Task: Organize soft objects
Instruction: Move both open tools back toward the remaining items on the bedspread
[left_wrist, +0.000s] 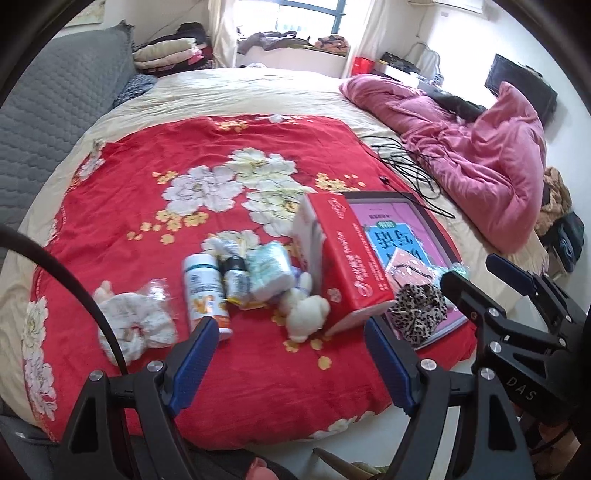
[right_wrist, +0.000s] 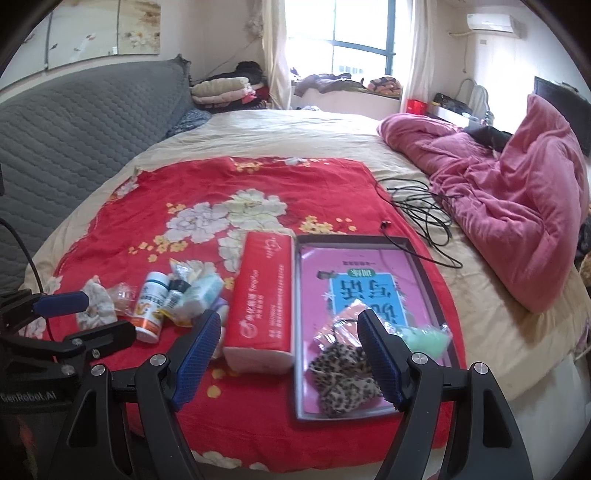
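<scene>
Pink quilt (right_wrist: 517, 206), black cable (right_wrist: 424, 210)

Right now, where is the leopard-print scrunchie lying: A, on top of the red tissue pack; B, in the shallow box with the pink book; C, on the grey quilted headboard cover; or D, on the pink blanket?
B: the leopard-print scrunchie rests inside the shallow box, on the pink book.

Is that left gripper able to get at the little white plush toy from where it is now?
Probably yes. The left gripper hangs open above the red blanket, and the white plush toy lies just ahead with nothing over it, though the red tissue pack crowds one side.
</scene>
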